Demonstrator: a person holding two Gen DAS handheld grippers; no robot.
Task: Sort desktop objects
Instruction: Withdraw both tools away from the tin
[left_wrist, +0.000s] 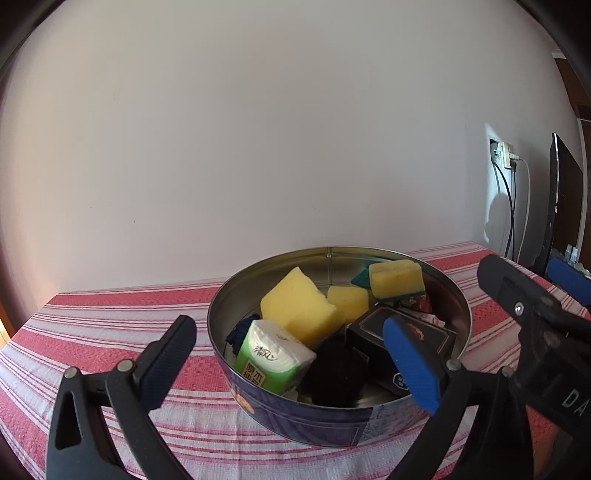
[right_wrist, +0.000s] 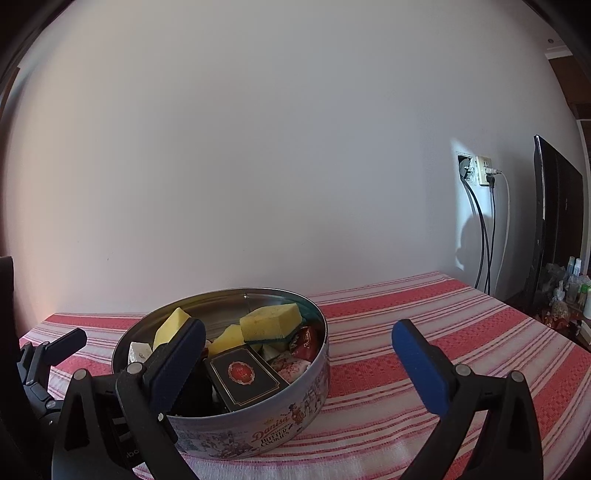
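Note:
A round blue cookie tin stands on the red-and-white striped tablecloth. It holds yellow sponges, a green tissue pack, a black card box, a dark cloth and wrapped sweets. My left gripper is open and empty, its fingers to either side of the tin's near left part. My right gripper is open and empty over the tin's right side; it also shows in the left wrist view.
A striped tablecloth covers the table up to a white wall. A wall socket with cables and a dark monitor stand at the right. Small bottles and clutter sit beyond the table's right edge.

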